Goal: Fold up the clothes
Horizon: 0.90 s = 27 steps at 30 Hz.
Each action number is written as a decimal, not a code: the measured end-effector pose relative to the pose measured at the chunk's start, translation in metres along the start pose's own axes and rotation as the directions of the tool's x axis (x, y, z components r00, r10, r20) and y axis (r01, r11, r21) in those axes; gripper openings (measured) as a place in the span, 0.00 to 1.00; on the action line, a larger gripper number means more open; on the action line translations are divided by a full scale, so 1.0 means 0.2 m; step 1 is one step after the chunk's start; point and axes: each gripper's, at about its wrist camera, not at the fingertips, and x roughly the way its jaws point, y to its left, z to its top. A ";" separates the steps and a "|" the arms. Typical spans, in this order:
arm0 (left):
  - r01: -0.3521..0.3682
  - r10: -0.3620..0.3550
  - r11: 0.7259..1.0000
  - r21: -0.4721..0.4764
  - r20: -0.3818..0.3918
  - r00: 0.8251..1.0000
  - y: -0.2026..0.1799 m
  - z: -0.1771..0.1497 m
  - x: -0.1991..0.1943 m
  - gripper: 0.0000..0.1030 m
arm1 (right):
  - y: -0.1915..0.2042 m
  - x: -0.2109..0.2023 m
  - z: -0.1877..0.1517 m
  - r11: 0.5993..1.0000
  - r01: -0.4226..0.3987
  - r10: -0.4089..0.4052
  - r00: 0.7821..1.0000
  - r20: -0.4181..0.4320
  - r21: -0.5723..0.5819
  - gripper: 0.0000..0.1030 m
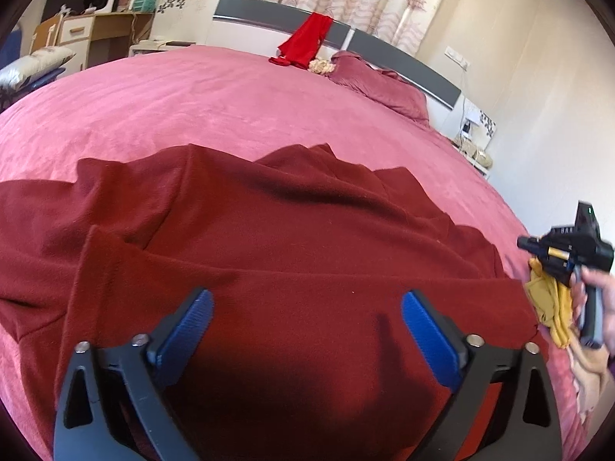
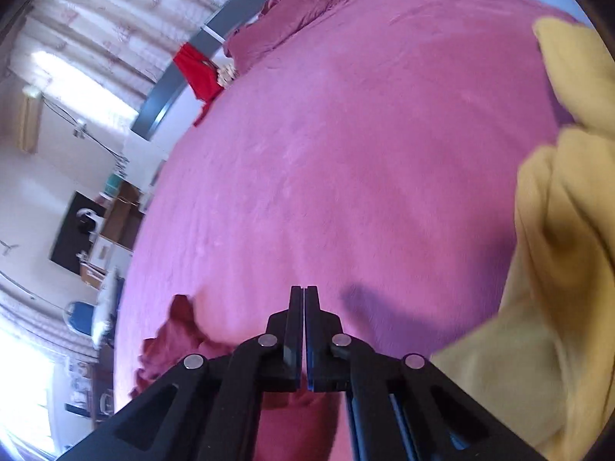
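Observation:
A dark red garment [image 1: 292, 238] lies spread and partly folded on the pink bed [image 1: 215, 103]. My left gripper [image 1: 307, 307] is open just above the garment's near part, blue pads wide apart and empty. My right gripper [image 2: 304, 292] is shut with nothing visibly between the fingers; it hovers over the bare pink bed [image 2: 346, 153]. In the left wrist view the right gripper [image 1: 565, 249] is held in a hand at the bed's right edge beside a yellow garment [image 1: 553, 303]. The yellow garment [image 2: 569, 269] fills the right side of the right wrist view. A corner of the dark red garment [image 2: 173, 330] shows at lower left.
A bright red cloth [image 1: 307, 40] hangs over the grey headboard [image 1: 403, 57]. A pink pillow [image 1: 380, 84] lies at the head of the bed. A desk with drawers [image 1: 88, 34] stands at the far left, a bedside stand [image 1: 476, 146] at the right.

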 end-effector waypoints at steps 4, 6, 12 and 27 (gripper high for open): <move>0.024 -0.024 1.000 -0.018 0.014 1.000 0.02 -0.01 -0.01 0.99 | -0.13 -0.01 -0.10 0.983 -0.117 0.136 0.982 -0.131 0.143 0.26; 0.032 -0.032 0.999 -0.024 0.018 0.999 0.03 -0.01 -0.01 0.99 | -0.16 0.02 -0.20 0.983 -0.092 0.126 0.968 -0.218 0.161 0.27; 0.024 -0.024 0.999 -0.023 0.017 1.000 0.01 -0.01 -0.01 0.99 | -0.14 0.10 -0.27 0.984 -0.144 0.168 0.950 -0.263 0.107 0.05; 0.004 -0.004 1.000 -0.020 -0.014 1.000 0.00 0.02 -0.01 0.99 | -0.05 0.07 -0.15 0.998 -0.060 0.062 0.993 -0.102 0.020 0.25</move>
